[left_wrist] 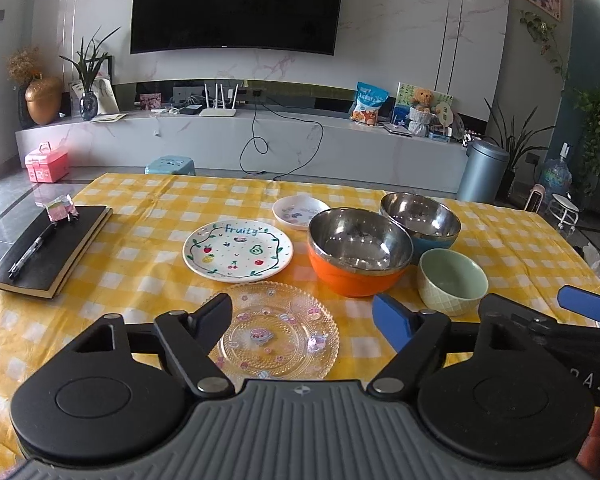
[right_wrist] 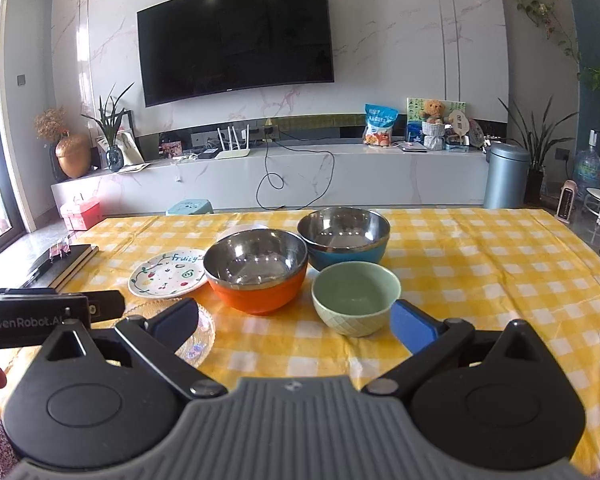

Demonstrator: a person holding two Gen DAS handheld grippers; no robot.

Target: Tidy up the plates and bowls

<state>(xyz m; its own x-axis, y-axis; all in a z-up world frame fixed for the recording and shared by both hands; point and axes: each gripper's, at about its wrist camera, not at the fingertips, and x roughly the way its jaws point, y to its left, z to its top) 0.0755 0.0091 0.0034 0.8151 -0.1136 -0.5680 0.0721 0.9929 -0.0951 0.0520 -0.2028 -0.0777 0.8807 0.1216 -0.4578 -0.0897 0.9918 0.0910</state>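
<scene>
I see the bench (left_wrist: pixel 148 200) under a yellow checked cloth filling the middle of both views. My left tool (left_wrist: pixel 306 326) sits at the lower centre of the left view, fingers spread wide, nothing between the pads; the clear glass plate (left_wrist: pixel 278 330) lies on the cloth under the gap, untouched as far as I can tell. My right tool (right_wrist: pixel 296 322) sits lower centre of the right view, also spread, empty; the pale green bowl (right_wrist: pixel 356 298) stands just beyond, close to the blue right pad.

Orange bowl (left_wrist: pixel 358 254) with steel inside is centre right in the left view, the blue steel-lined bowl (left_wrist: pixel 420 216) behind it to the upper right, rims close. The "Fruity" plate (left_wrist: pixel 238 250) lies centre, just left of the orange bowl. The small white dish (left_wrist: pixel 300 210) sits behind it, above centre. A black notebook (left_wrist: pixel 50 250) with a pen (left_wrist: pixel 30 256) lies at mid left.
</scene>
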